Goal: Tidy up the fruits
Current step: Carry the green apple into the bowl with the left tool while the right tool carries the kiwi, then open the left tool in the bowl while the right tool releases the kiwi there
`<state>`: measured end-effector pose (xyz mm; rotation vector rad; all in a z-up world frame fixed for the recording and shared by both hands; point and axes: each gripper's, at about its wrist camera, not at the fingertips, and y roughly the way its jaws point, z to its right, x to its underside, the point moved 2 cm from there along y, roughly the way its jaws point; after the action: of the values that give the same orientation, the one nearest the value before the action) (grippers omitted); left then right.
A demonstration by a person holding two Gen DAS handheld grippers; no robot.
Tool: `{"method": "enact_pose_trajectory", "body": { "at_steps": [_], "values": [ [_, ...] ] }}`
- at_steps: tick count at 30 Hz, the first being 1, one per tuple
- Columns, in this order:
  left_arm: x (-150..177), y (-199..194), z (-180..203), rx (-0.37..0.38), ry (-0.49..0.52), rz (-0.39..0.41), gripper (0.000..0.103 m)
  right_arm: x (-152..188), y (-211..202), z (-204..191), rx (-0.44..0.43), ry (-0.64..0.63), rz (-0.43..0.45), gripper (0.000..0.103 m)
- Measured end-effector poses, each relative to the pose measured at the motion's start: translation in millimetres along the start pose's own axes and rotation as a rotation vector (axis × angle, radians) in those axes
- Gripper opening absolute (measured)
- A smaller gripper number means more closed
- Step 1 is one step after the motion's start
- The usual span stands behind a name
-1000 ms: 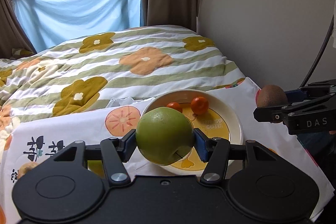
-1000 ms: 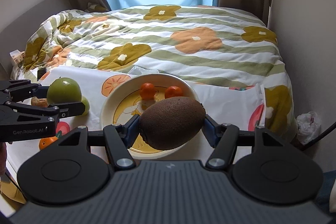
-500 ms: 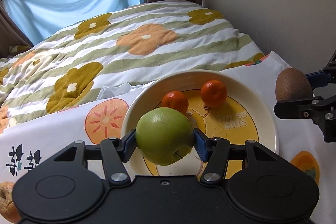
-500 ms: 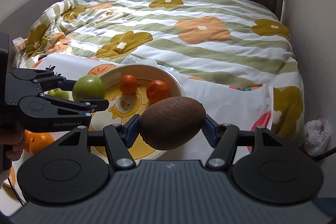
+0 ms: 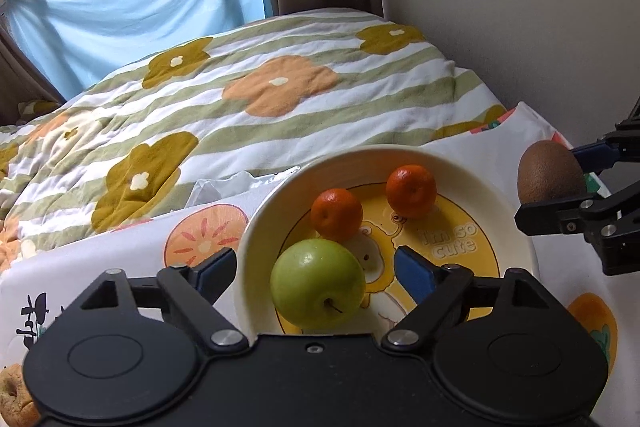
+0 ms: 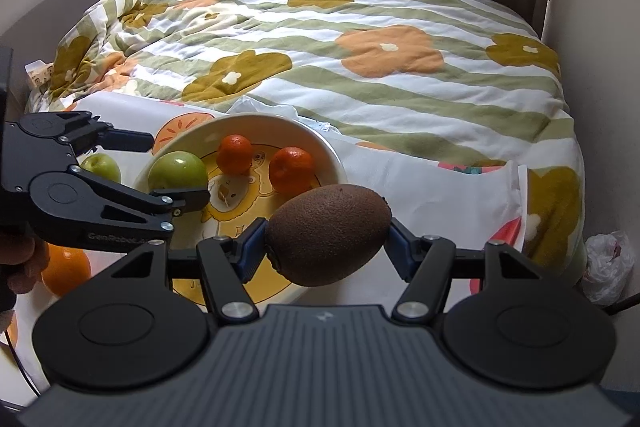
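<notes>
Green apple is seen lying in the cream bowl beside two tangerines, between the just-opened, spread fingers of the left gripper, untouched by either pad. Brown kiwi is pinched by the right gripper at the bowl's near rim.

Right tool: blue pads clamped on a brown kiwi, held above the plate's 5 o'clock rim. Plate: cream, yellow cartoon centre, holding two tangerines and a green apple at 9 o'clock. Left tool: jaws just opened, standing apart astride that apple. Second green apple and an orange lie on the cloth outside the plate. Bed quilt: striped, floral, at 12 o'clock.
</notes>
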<state>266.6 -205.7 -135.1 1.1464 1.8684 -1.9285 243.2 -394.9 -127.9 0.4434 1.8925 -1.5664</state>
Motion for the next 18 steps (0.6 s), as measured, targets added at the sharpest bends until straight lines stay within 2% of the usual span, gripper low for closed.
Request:
{"method": "enact_pose_trajectory", "body": {
  "at_steps": [7, 18],
  "values": [
    [6.3, -20.0, -22.1, -0.007, -0.088, 0.003, 0.091, -0.3, 8.3, -3.9, -0.012, -0.02, -0.013, 0.078],
    [25.2, -40.0, -41.4, -0.034, -0.163, 0.0, 0.093, 0.6, 39.7, -32.3, -0.058, -0.176, -0.016, 0.078]
  ]
}}
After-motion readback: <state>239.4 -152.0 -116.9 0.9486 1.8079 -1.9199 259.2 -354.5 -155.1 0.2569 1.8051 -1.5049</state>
